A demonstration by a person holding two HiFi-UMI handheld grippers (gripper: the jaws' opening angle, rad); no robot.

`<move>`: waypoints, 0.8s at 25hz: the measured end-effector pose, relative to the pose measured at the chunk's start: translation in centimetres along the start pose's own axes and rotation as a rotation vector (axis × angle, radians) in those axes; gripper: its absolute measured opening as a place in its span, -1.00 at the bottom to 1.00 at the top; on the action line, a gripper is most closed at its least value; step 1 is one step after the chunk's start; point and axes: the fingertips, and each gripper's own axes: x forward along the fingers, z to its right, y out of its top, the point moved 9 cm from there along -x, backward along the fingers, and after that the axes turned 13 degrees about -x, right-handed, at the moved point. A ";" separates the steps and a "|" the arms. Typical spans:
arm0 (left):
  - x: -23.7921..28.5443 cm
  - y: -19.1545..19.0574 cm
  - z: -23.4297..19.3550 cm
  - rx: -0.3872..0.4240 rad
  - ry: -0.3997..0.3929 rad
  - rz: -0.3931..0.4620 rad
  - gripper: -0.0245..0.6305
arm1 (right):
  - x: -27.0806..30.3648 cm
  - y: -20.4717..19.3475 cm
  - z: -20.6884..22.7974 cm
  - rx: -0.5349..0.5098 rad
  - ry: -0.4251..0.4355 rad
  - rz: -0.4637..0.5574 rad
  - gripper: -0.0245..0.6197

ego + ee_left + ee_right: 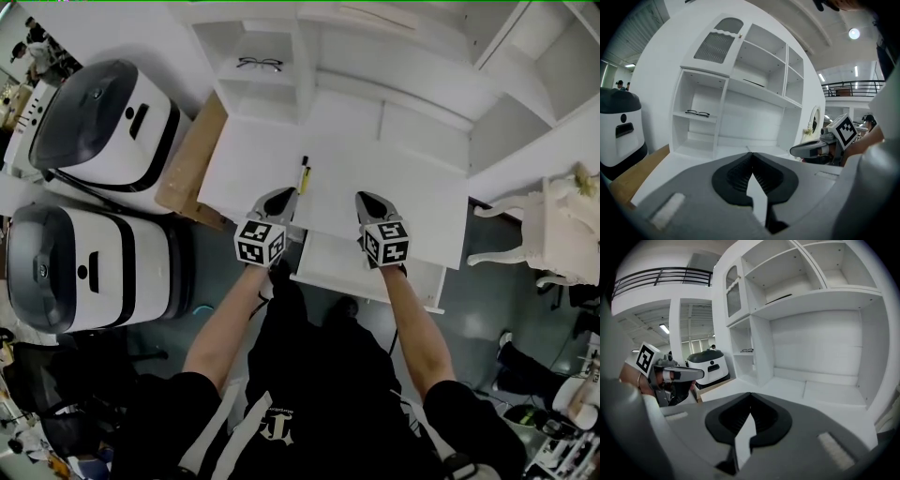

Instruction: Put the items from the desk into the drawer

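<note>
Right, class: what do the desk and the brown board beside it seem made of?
The desk: likely painted or laminated board, smooth matt white, crisp edges. The brown board: probably bare wood or fibreboard, dull tan; cannot tell which.

No words or numbers legible anywhere.
- White cube with square markers (260, 242), rear of left claw (280, 197): black-and-white code patterns only, no letters.
- Second white marker cube (385, 242), rear of right claw (367, 200): same kind of patterns.
- Black shirt below both claws: white emblem (277, 427), tiny lettering above it too small to read.
</note>
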 end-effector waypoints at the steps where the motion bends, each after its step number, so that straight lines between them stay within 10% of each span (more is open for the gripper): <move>1: 0.0 0.1 -0.8 0.000 0.000 -0.006 -0.93 | 0.8 0.1 -0.4 0.001 0.002 -0.007 -0.91; 20: 2.0 0.0 -12.5 -0.008 -0.046 -0.130 -0.93 | 15.2 -2.2 -6.2 0.059 0.011 -0.182 -0.87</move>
